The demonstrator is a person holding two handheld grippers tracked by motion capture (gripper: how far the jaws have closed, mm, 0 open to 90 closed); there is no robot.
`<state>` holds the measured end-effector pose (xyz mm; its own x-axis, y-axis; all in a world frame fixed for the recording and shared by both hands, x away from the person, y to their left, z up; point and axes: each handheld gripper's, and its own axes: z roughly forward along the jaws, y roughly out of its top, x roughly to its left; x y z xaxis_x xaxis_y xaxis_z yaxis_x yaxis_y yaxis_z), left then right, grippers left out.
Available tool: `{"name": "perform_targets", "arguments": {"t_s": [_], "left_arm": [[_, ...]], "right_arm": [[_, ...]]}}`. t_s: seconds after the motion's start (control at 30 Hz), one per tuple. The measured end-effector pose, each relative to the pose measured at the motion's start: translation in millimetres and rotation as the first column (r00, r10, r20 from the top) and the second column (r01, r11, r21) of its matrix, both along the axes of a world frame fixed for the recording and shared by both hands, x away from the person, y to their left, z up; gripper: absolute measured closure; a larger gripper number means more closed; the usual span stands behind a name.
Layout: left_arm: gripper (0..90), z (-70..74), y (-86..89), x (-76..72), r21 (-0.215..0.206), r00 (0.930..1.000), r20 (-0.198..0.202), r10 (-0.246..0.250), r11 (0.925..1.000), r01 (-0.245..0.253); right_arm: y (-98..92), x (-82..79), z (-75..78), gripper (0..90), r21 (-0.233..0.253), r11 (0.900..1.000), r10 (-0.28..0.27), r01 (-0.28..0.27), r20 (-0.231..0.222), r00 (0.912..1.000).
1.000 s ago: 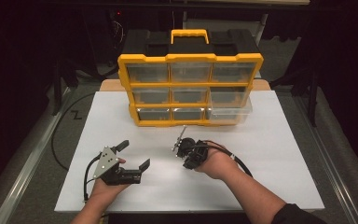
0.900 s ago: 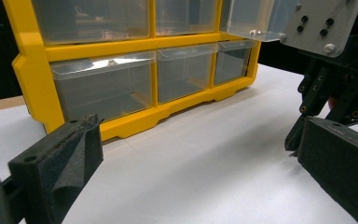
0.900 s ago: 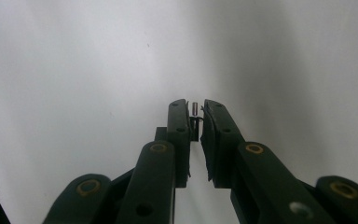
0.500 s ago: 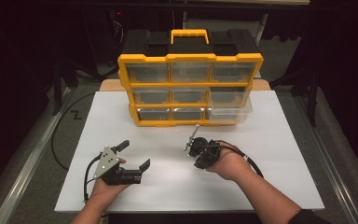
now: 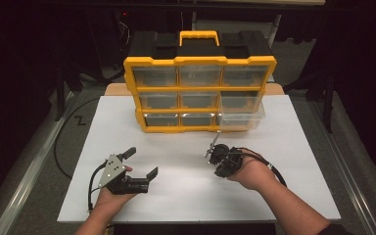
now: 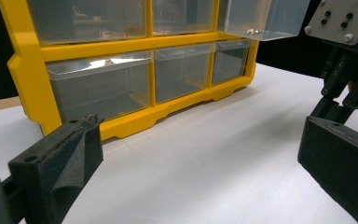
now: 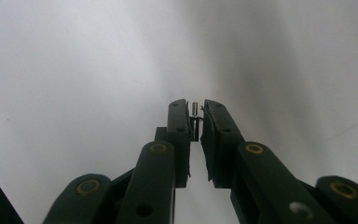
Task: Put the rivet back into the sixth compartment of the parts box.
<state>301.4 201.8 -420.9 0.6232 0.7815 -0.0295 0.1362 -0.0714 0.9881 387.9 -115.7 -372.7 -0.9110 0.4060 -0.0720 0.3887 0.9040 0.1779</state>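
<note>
A: Right gripper (image 5: 214, 152) pinches a small metal pin (image 7: 195, 110) between nearly closed jaws, just in front of the yellow organizer (image 5: 199, 93).

B: And the left gripper (image 5: 139, 164) rests on the white table (image 5: 293, 147), jaws spread wide, holding nothing.

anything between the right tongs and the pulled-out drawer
No: in the high view, only bare white table separates the right tongs, shut on a small metal part, from the drawer.

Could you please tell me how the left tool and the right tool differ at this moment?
The left tool has its jaws spread wide and holds nothing; the right tool is shut on a small metal pin. The left tool sits low near the table's front edge; the right tool is nearer the yellow organizer. Each is held in one hand.
</note>
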Motion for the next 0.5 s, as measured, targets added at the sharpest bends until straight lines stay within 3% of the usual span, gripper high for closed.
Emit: {"name": "perform_targets", "arguments": {"t_s": [0.5], "left_arm": [[0.8, -0.2, -0.9, -0.2, 0.002, 1.0, -0.001, -0.003, 1.0, 0.003]], "right_arm": [[-27.3, -2.4, 3.9, 83.9, -0.01, 0.999, -0.047, 0.047, 0.005, 0.9989]]}}
